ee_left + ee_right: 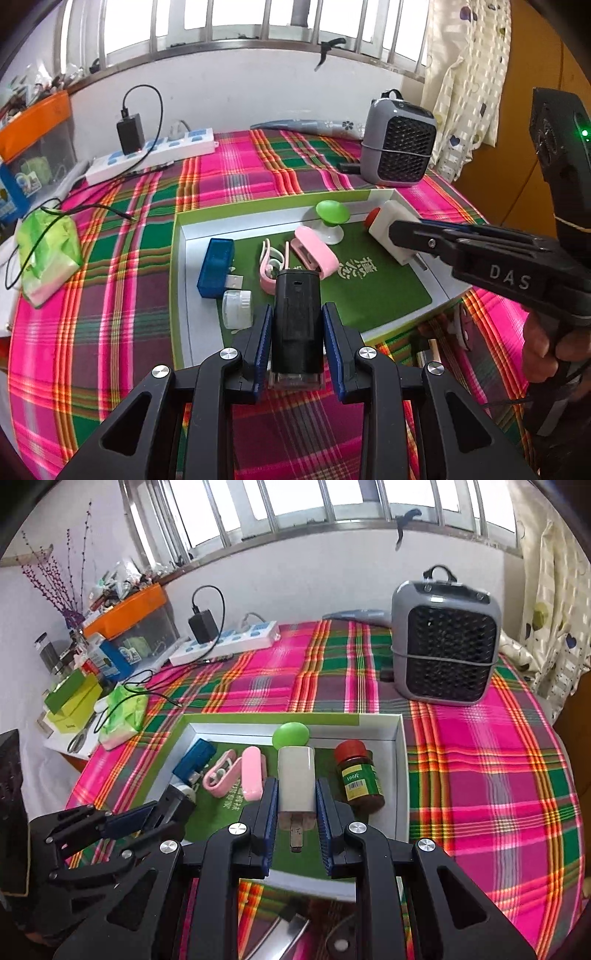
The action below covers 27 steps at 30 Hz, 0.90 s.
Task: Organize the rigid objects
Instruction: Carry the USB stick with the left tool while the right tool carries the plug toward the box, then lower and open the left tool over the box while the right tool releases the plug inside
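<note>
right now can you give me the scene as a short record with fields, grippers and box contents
left gripper: shut on black block
right gripper: shut on white plug adapter
box: open, green-lined, on plaid cloth
in box: blue case, pink clip, green knob, brown bottle
behind box: grey fan

Hidden and cut-off bits from my seat

My left gripper [297,325] hides the black block's [297,299] sides; at five o'clock, a metal tool [284,934] runs under my right gripper [295,805], its type unclear to me.
</note>
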Tool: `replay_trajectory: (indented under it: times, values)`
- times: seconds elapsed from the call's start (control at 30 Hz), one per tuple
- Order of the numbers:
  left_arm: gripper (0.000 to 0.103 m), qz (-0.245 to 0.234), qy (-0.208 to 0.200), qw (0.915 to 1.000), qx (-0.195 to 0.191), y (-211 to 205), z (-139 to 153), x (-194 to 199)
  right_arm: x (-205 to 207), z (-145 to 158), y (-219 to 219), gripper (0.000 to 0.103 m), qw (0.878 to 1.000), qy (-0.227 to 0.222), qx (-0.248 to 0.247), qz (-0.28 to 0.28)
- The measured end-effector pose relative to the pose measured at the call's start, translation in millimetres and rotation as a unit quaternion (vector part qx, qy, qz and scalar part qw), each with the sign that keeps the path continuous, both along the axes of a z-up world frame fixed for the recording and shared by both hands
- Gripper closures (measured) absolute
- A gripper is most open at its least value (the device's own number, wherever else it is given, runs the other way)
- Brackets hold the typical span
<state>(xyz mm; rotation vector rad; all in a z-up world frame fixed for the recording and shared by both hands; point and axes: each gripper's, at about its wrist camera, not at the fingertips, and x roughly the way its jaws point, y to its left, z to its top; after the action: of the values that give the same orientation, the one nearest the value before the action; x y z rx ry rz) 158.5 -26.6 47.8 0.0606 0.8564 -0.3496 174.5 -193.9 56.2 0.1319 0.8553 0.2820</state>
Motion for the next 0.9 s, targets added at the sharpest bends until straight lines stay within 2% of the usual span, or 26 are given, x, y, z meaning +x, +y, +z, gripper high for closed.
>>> replay_trajectory:
  times: [0.27,0.9]
  values:
    - [0.078,0.0,0.004,1.0,0.003,-3.6,-6.1,11.7,16.2,-13.6,0.0,0.082,1.0,0.019,-0.003,-0.004]
    - [0.078,0.005,0.018,0.9998,0.003,-2.0,-15.0,21.5,30.9,-30.9,9.7,0.082,0.999,0.032,-0.029,0.004]
